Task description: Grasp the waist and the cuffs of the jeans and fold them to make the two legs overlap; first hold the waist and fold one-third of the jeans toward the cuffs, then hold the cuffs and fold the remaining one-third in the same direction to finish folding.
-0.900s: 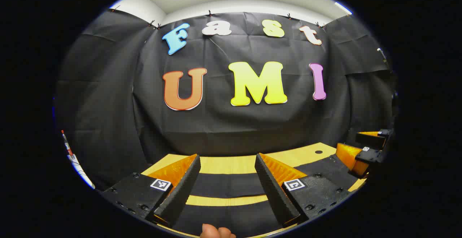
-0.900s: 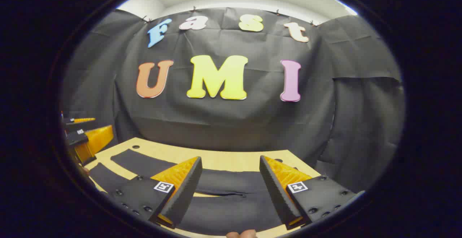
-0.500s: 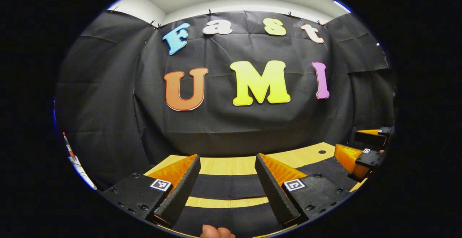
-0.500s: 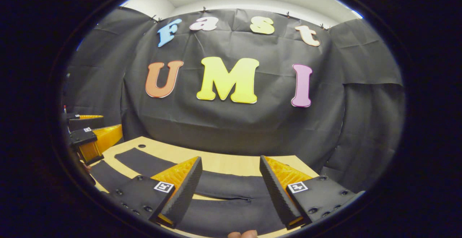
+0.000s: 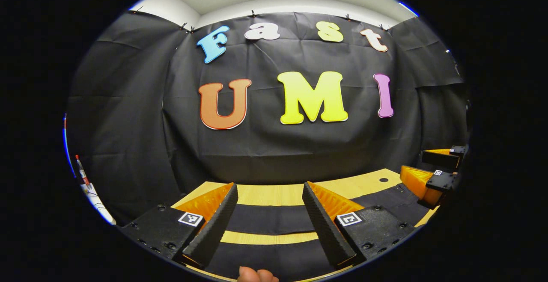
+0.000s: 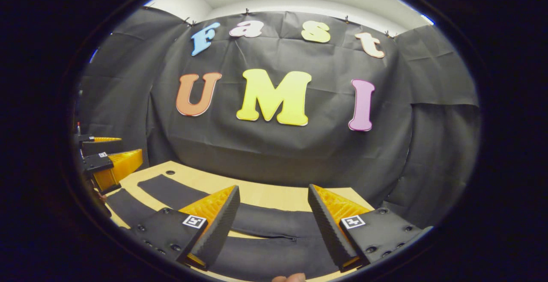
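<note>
The jeans [image 5: 269, 220] are cut off at the bottom edge of the left gripper view, and the left gripper [image 5: 267, 220] hides parts of both legs beside its jaws. In the right gripper view, the right gripper [image 6: 274, 222] covers the jeans [image 6: 274, 224] on each side of its jaws. The worktop [image 6: 274, 194] runs out of sight below.

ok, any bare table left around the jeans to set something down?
Bare wood: the far strip of the table between the jeans and the cloth wall, widest at the corner with the hole. Also a thin strip between the two legs. Near side is crowded: jeans under both open jaws.
</note>
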The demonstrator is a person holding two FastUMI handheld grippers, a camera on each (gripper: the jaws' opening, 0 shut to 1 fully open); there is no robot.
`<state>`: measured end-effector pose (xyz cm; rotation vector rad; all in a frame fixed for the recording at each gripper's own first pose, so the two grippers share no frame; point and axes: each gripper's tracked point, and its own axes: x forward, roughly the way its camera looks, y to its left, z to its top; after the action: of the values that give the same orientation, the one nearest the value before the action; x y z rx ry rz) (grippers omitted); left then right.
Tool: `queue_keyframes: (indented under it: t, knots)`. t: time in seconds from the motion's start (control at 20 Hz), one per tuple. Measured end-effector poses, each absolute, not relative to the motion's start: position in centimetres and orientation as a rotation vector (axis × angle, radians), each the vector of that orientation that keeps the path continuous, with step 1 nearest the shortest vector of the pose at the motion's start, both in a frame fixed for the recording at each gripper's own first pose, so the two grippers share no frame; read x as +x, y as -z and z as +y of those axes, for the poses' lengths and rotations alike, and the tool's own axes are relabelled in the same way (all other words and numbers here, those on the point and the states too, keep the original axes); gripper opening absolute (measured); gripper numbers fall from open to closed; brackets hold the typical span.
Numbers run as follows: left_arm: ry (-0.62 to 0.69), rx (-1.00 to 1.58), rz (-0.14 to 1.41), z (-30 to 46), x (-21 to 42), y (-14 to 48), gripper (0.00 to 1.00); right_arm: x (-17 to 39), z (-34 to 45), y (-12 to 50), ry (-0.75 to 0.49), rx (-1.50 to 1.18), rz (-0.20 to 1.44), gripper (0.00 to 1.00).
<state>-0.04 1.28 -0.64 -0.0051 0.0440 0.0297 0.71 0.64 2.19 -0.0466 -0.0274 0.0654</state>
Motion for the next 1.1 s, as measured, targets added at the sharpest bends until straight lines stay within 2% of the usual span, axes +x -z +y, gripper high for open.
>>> queue_keyframes:
  t: [0.2, 0.35, 0.7, 0.95, 1.1]
  knots:
    - [-0.006, -0.039, 0.084, 1.4, -0.6, 1.5, 0.97, 0.6, 0.6, -1.8, -0.078, -0.014, 0.003, 0.98]
    - [-0.010, -0.198, 0.198, 2.4, -1.3, 4.1, 0.97, 0.8, 0.5, -0.7, -0.095, 0.003, 0.046, 0.99]
    - [-0.245, -0.666, 0.585, 12.3, -6.8, 16.2, 0.99, 0.6, -3.1, 1.3, -0.049, 0.032, 0.114, 0.99]
    - [-0.407, -0.991, 0.768, 17.0, -11.1, 22.5, 0.99, 0.8, -6.6, 2.3, 0.027, 0.072, 0.154, 0.99]
    - [-0.498, -1.173, 0.803, 17.8, -12.8, 23.8, 0.99, 0.4, -8.6, 2.8, 0.077, 0.090, 0.175, 0.98]
